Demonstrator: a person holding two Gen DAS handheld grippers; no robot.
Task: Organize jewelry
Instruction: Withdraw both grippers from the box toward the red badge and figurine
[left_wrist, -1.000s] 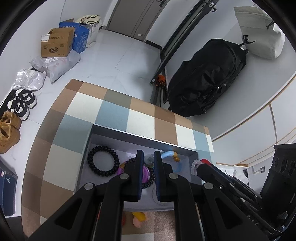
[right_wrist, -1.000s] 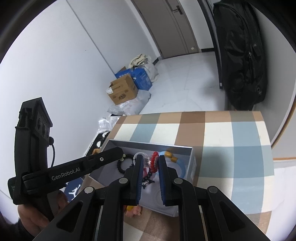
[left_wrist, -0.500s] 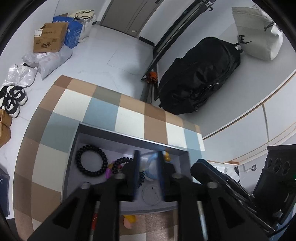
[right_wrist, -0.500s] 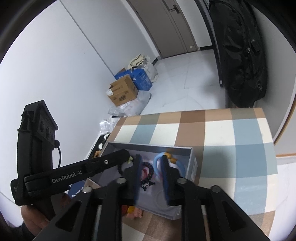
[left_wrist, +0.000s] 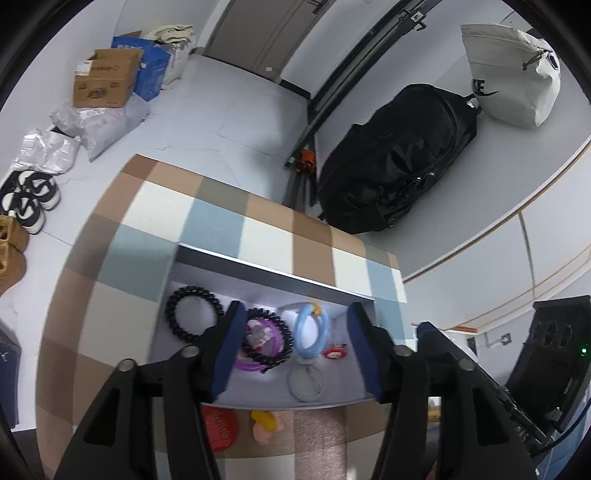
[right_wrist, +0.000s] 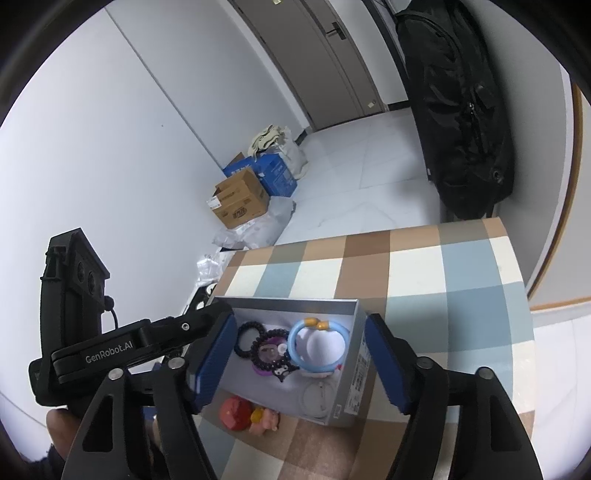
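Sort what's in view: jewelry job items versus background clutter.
Job: grey box, black coil band, blue ring, purple ring, clear ring, pink and yellow charm.

Clutter: black bag, cardboard box, sneakers.

The left hand-held gripper is covering part of the round red object near the counter's front edge. The right hand-held gripper is hiding the shallow grey cardboard box's near corners. The small red-and-white charm is too small to identify.
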